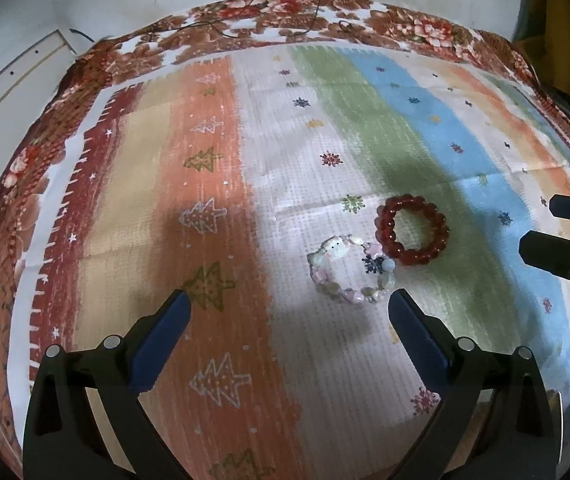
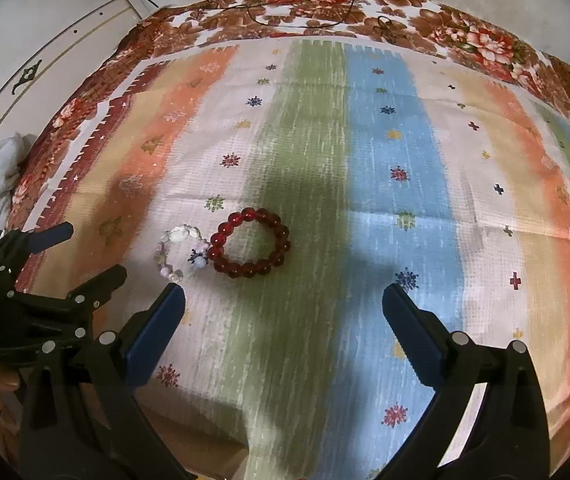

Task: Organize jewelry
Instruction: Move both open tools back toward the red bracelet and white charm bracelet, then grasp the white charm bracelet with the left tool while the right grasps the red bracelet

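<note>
Step in hand, as judged: the outset of the sort, approach not yet begun, nothing grasped.

Left tongs: spread wide, empty, above the striped patterned cloth covering the counter. Right tongs: likewise wide apart, empty, hovering over the green and blue stripes.

Task items, both lying flat on the cloth near its middle:
- Dark red bracelet of round glossy beads, on the border of the white and green stripes.
- Pale bracelet of pastel pink, white and grey irregular beads, just beside the red one on its left; touching it or nearly so at one point, contact not certain.

Pale bracelet just ahead of the left tongs' right fingertip; red bracelet ahead and left of the right tongs' centre line.

Next move, as judged: one pair of tongs lowered over a single bracelet, one tip inside the ring and one outside, closing on the bead strand. Care needed to avoid dragging the neighbour along, given the closeness.

Not made out:
- No tray, box or stand for the jewelry in either view; destination unknown.
- Clasp or elastic on either bracelet: too small to tell.
- Large white bead or charm on the pale bracelet: form blurred.
- Counter edges distorted and partly cut off by the fisheye rim; near edge hidden under the tongs.
- Thin dark cords at the far floral border: purpose unclear.
</note>
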